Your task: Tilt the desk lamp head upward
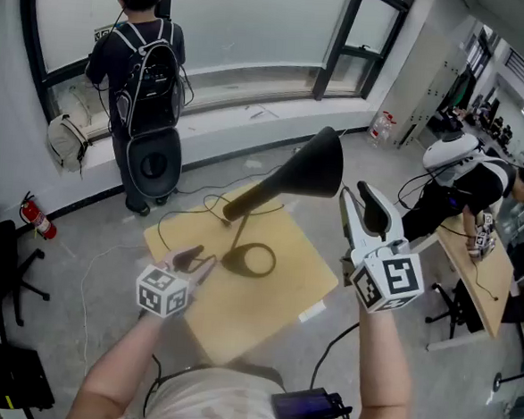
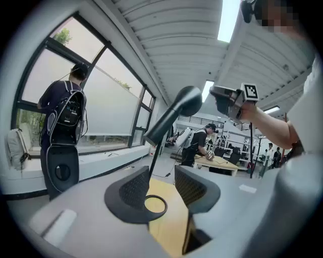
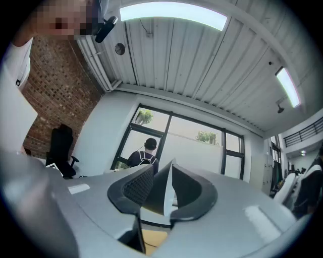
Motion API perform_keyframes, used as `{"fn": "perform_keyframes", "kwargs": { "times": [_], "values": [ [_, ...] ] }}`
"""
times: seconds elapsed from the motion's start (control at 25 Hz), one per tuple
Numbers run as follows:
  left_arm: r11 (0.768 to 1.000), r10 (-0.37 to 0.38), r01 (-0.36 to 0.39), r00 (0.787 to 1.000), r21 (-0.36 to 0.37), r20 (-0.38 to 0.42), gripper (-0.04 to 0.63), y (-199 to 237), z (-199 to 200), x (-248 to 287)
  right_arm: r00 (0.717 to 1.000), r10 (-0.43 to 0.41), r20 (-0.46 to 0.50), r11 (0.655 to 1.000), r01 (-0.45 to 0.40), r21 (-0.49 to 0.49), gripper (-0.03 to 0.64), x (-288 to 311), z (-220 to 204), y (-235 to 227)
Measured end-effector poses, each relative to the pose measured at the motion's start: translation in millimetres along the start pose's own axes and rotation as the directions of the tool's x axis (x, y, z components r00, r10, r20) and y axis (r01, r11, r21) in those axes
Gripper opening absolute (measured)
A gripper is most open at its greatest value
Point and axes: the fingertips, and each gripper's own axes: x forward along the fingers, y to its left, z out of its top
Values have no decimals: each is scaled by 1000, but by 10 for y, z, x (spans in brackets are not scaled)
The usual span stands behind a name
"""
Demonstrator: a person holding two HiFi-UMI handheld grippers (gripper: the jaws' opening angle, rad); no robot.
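The desk lamp sits on the small wooden table (image 1: 268, 316) right in front of you: a flat ring base (image 1: 251, 259), a thin stem (image 1: 239, 237) and a black cone lamp head (image 1: 305, 167) at the top, pointing off to your right.

Your right gripper (image 1: 354, 194) is up at the wide end of the cone. In the right gripper view the jaws are clamped on the rim of the shade, with the thin wall wedged between the pads. Your left gripper (image 1: 200, 264) is down at table level, just beside the ring base. Its jaws are apart, and all I can see through the gap is bare table and the ring, so it isn't gripping anything.

My guess on handling:
- The whole lamp looks light, and the open ring base won't anchor much. If you push the head up with only the top held, the base could lift or skid on the smooth wood. I'd pin the ring with the left gripper first.
- The shade looks like thin, hard plastic or metal and pretty slick, so a rim grip may slide. Taking it nearer the neck, where the cone narrows, should be more solid.
- I can't make out the joint from here. It's probably stiff, so go slow and steady and don't jerk it.
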Motion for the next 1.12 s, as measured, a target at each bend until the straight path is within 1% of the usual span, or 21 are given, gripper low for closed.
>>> {"fn": "perform_keyframes", "kwargs": {
  "times": [0.08,0.12,0.2,0.24,0.32,0.44,0.6,0.68,0.76,0.88,1.12],
  "values": [
    [1000,-23,23,1000,1,22,139,-56,-10,-72,1000,-21,-20,999,22,30,106,-182,-136,46],
    [999,-32,32,999,4,31,122,-84,-13,-106,999,-28,-27,998,29,51,81,-264,-217,71],
    [999,-50,49,998,14,47,67,-164,-24,-175,999,-26,-46,995,30,97,24,-423,-403,132],
    [998,-63,61,997,23,53,35,-222,-25,-207,998,-22,-60,992,29,120,12,-513,-503,162],
    [995,-93,91,994,38,57,3,-351,-25,-272,995,-9,-95,985,26,172,12,-715,-719,218],
    [993,-113,111,992,34,54,2,-477,-78,-388,990,45,-137,965,-8,261,12,-1021,-1101,358],
    [994,-108,107,992,23,57,2,-573,-240,-534,972,183,-148,944,-131,304,12,-1431,-1611,727],
    [994,-106,105,992,17,62,2,-728,-330,-568,958,239,-156,929,-178,325,12,-1670,-1825,847],
    [994,-108,107,992,11,70,2,-961,-400,-543,952,262,-157,913,-192,361,12,-1920,-1986,848],
    [994,-112,112,992,5,63,2,-1229,-498,-529,952,273,-139,888,-194,417,11,-2140,-2124,888],
    [994,-111,111,993,-6,37,2,-1439,-670,-701,946,309,-100,860,-233,454,11,-2197,-2130,1159]
  ]
}}
